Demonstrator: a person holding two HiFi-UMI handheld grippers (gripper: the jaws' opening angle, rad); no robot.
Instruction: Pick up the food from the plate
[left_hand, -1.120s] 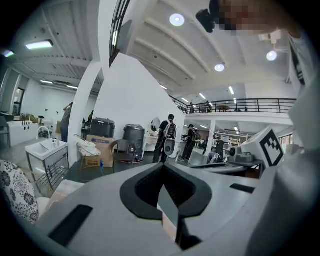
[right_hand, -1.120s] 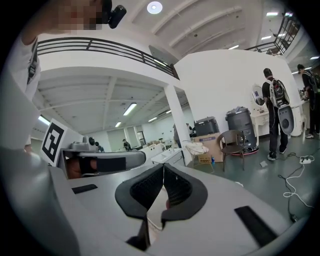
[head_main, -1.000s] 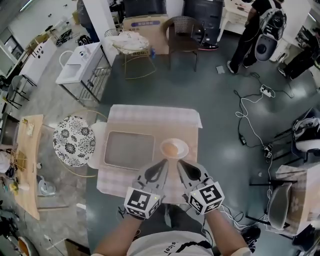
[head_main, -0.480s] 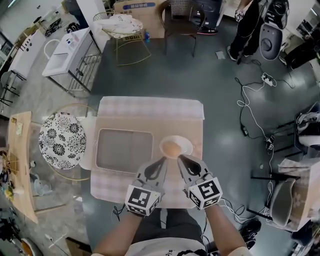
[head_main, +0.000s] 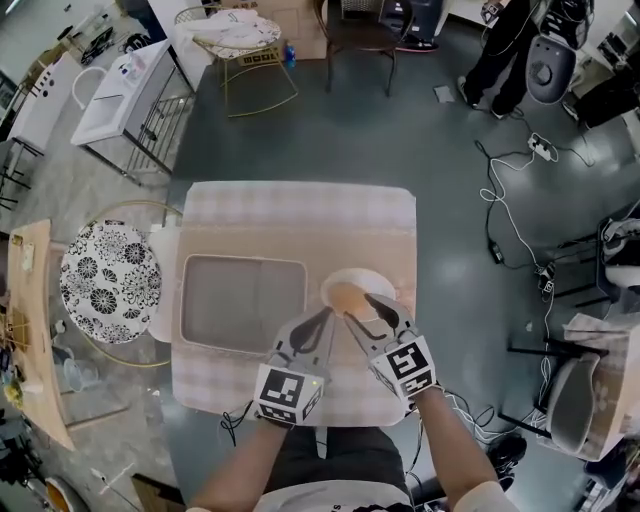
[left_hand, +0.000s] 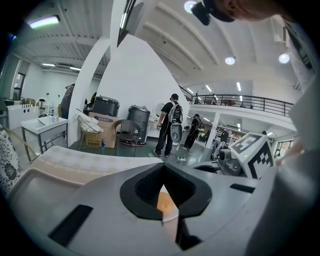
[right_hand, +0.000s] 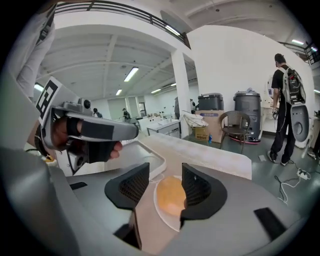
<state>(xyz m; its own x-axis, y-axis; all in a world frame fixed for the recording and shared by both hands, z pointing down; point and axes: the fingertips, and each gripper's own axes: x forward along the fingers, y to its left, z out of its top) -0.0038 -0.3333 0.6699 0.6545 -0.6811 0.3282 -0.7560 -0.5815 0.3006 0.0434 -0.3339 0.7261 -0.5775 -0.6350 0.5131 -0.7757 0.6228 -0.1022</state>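
Observation:
A white plate (head_main: 376, 281) holding a flat orange piece of food (head_main: 346, 297) sits on the checked tablecloth, right of a grey tray (head_main: 243, 302). My right gripper (head_main: 357, 306) reaches over the plate's near edge. Its jaws are opening and stand apart, not pressing on anything. In the right gripper view the food (right_hand: 170, 197) shows between the pads of that gripper (right_hand: 166, 187) without touching them. My left gripper (head_main: 326, 314) is shut and empty, just left of the plate. The left gripper view shows its tips (left_hand: 163, 167) meeting, with the food (left_hand: 164, 201) behind them.
The table (head_main: 300, 205) ends close behind the plate and on its right. A patterned round stool (head_main: 105, 285) stands at the left. Cables (head_main: 500, 230) trail over the floor on the right. A person (head_main: 505, 50) stands far back, near a chair (head_main: 355, 35).
The right jaws, shut in both earlier frames, now stand apart. Both grippers have moved forward, and the right tips now reach over the plate's near edge.

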